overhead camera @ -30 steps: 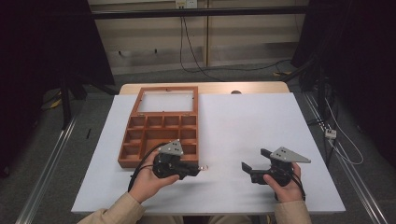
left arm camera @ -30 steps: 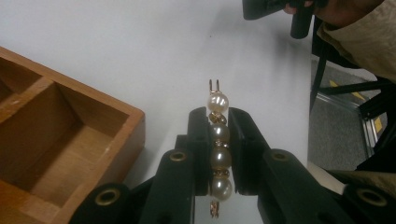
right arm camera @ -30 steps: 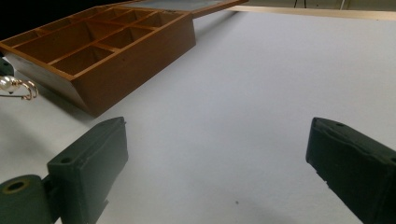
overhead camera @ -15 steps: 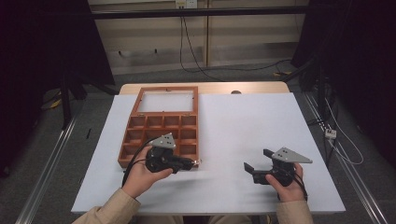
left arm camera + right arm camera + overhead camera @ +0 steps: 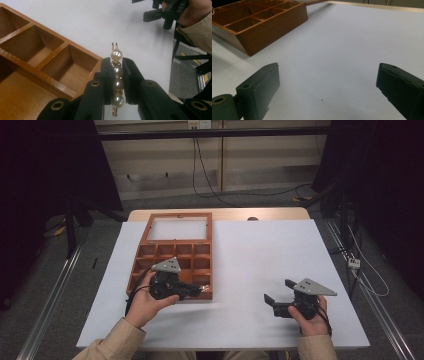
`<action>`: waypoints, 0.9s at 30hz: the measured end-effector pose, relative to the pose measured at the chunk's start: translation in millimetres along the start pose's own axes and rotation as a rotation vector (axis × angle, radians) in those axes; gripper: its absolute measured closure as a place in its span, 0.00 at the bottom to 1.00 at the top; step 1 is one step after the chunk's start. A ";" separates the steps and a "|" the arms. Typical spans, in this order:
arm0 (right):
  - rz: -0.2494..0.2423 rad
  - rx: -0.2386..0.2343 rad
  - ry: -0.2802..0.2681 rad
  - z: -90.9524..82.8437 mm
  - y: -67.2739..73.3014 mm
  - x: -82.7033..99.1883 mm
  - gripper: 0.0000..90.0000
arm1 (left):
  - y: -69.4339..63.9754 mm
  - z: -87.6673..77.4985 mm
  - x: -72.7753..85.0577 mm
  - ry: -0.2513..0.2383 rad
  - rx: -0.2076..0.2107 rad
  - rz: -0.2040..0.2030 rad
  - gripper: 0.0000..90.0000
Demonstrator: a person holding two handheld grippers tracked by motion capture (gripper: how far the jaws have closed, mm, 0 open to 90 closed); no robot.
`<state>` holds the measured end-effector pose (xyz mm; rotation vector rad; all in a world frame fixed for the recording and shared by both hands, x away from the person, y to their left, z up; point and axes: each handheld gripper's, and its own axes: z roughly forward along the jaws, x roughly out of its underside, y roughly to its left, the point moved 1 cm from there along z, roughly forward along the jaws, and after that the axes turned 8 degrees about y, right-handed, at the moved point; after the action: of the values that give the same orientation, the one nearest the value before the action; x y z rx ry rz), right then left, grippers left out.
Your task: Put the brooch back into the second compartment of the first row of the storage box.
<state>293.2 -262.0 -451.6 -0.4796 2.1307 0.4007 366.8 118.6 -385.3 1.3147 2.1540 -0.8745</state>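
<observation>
While our left hand-held gripper [image 5: 117, 82] clamps the pearl pin [image 5: 116, 79] by the wooden compartment box [image 5: 37, 60], we judge lowering it into a corner cell comes next, our right hand-held gripper [image 5: 328, 92] wide and empty.

I'm seeing a white table [image 5: 250, 265] standing on grey floor [image 5: 95, 270] — dim room. Cables [image 5: 210, 185] are trailing along the beige back wall [image 5: 165, 170].

White table [image 5: 260, 255], grey floor [image 5: 280, 185] behind with loose black cables [image 5: 210, 175], dark curtains [image 5: 45, 175] on both sides
</observation>
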 end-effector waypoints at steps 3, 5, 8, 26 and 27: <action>-0.002 0.002 0.000 0.0 -0.3 0.0 0.05 | 3.4 -3.1 0.3 -0.002 -0.004 -0.012 0.89; -0.001 0.002 0.000 -0.4 -0.5 -0.1 0.05 | 6.1 -5.5 0.3 -0.006 -0.010 -0.016 0.89; -0.002 -0.001 0.002 -0.3 -0.4 0.0 0.05 | 9.5 -8.7 0.5 -0.012 -0.011 -0.039 0.89; -0.003 -0.007 0.001 -0.3 0.8 -0.6 0.05 | 25.3 -20.5 -1.7 0.002 -0.056 -0.063 0.89; -0.003 -0.007 0.002 -0.3 0.8 -0.6 0.05 | 26.0 -20.9 -1.8 0.002 -0.065 -0.063 0.89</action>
<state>292.9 -261.3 -450.9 -0.4872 2.1308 0.4061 389.6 141.5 -376.9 1.2221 2.2172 -0.8205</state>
